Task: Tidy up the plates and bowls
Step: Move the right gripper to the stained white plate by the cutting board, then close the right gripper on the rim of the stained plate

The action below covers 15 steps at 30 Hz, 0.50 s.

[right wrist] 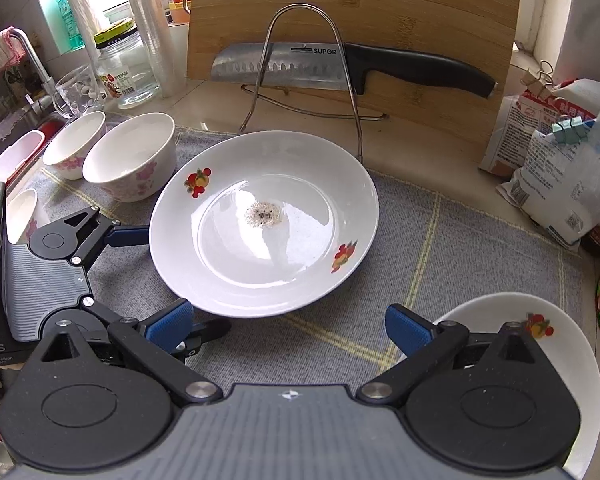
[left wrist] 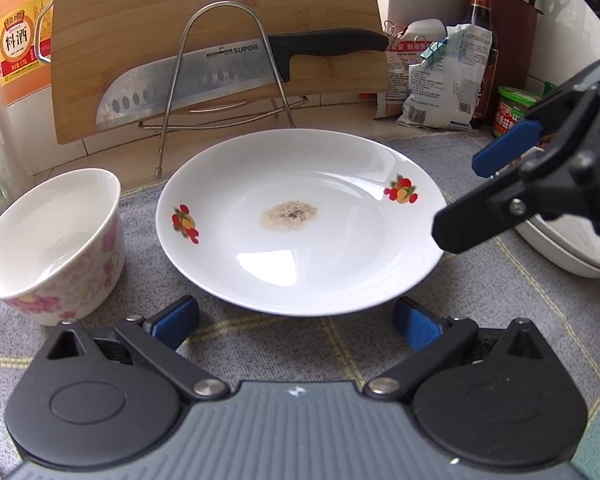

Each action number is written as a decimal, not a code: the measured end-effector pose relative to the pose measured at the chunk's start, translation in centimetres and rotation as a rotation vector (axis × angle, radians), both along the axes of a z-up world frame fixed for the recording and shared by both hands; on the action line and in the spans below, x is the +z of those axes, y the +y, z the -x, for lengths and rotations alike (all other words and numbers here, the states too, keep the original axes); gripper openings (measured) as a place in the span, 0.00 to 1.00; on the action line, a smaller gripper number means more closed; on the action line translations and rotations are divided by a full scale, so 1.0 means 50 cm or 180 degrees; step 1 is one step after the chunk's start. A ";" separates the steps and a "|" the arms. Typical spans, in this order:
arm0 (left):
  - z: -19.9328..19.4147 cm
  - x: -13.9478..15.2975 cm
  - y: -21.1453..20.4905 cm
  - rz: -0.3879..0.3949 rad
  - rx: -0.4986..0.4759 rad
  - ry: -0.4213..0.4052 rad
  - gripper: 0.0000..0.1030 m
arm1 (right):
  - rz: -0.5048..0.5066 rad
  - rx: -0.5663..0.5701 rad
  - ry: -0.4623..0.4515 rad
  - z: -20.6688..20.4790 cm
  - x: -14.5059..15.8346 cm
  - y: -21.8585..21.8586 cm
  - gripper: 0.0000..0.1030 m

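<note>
— Where do we see the plate [left wrist: 300, 220]?
— On the grey mat [right wrist: 460, 248], just beside a flowered bowl [left wrist: 52, 244], with a speck of residue in its middle

— And our grippers?
— Left gripper [left wrist: 296, 320] and right gripper [right wrist: 290, 326] both gape wide, holding nothing, near its rim

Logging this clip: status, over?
Left gripper and right gripper open, empty. Stained plate on mat, ungripped. Nothing blocking.
</note>
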<state>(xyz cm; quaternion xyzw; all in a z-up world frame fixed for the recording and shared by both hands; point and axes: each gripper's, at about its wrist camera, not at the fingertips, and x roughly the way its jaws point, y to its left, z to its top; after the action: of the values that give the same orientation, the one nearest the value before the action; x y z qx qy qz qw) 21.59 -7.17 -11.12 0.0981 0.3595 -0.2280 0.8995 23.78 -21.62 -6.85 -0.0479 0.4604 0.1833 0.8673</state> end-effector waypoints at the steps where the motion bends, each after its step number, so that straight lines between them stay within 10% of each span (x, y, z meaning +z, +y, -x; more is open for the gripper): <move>1: -0.001 0.000 0.001 0.0003 -0.0006 -0.0001 1.00 | -0.0009 0.0034 0.0028 -0.014 -0.003 -0.001 1.00; 15: -0.007 0.001 0.000 0.0011 0.0021 -0.0012 1.00 | -0.0235 0.0229 0.0530 -0.194 -0.056 -0.014 1.00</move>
<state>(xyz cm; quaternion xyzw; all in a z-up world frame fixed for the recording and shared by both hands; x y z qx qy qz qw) 21.94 -7.17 -11.09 0.0958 0.3577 -0.2254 0.9012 33.47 -22.30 -9.63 -0.0171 0.5217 0.2346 0.8200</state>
